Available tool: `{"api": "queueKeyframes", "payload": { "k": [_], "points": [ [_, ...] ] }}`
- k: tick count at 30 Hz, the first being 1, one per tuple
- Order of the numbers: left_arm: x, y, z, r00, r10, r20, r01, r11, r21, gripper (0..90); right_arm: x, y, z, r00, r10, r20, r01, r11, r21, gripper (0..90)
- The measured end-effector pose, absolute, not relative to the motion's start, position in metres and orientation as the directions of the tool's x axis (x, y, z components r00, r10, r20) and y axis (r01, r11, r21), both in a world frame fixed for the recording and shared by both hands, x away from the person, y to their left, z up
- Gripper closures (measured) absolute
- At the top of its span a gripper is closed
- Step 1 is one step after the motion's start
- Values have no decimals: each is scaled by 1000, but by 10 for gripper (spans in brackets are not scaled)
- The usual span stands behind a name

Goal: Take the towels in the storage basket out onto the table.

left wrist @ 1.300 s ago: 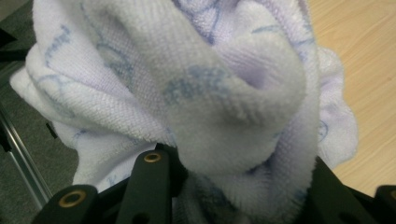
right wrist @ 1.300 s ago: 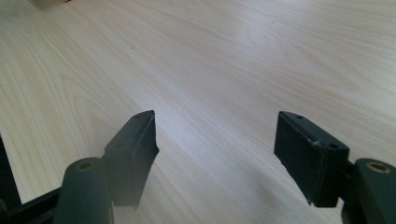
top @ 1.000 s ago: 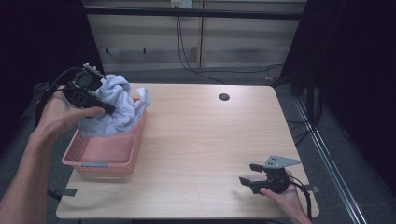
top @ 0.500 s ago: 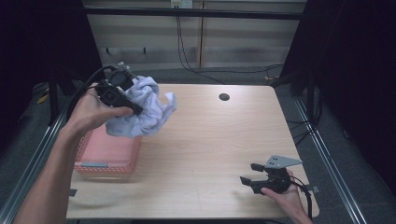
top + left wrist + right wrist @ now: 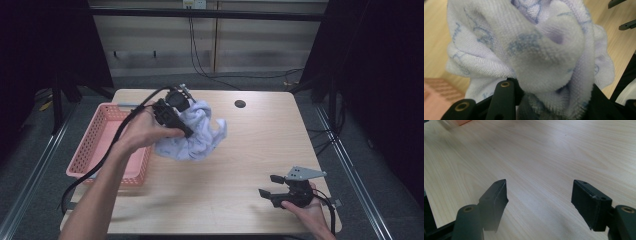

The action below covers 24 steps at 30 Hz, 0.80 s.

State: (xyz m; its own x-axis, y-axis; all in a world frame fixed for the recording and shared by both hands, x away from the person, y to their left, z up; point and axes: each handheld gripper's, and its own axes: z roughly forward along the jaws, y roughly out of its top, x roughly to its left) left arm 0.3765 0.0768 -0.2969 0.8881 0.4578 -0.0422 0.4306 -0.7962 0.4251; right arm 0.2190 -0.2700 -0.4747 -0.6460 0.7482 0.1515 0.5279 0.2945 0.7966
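Note:
A bunched pale lilac towel (image 5: 197, 135) with blue print hangs above the wooden table, just right of the pink basket (image 5: 90, 145). My left gripper (image 5: 182, 129) is shut on it. In the left gripper view the towel (image 5: 529, 50) bulges between the black jaws and hides their tips. My right gripper (image 5: 267, 194) rests near the table's front right, held by a hand. In the right gripper view it (image 5: 539, 197) stands open over bare wood with nothing between its fingers (image 5: 495, 200).
The pink mesh basket sits along the table's left side. A dark round hole (image 5: 240, 104) marks the table's far edge. A black cable (image 5: 125, 130) trails from my left gripper over the basket. Metal rails and dark curtains flank the table (image 5: 260, 150).
My left gripper has carried the towel out of the basket and rightwards over the table, sinking a little. The right gripper has stayed where it was.

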Motion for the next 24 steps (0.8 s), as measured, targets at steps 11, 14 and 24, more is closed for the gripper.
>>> {"api": "queueKeyframes", "payload": {
  "k": [11,14,24],
  "points": [
    [376,28,-382,884,447,-137,463,-797,388,633,218,-271,-475,-648,747,150,527,298,796,289],
    [374,20,-400,887,435,-156,459,-793,401,626,219,-271,-475,-649,745,151,528,299,795,289],
    [367,26,-435,891,428,-151,450,-787,422,431,218,-272,-476,-644,749,153,532,295,794,284]
  ]
}}
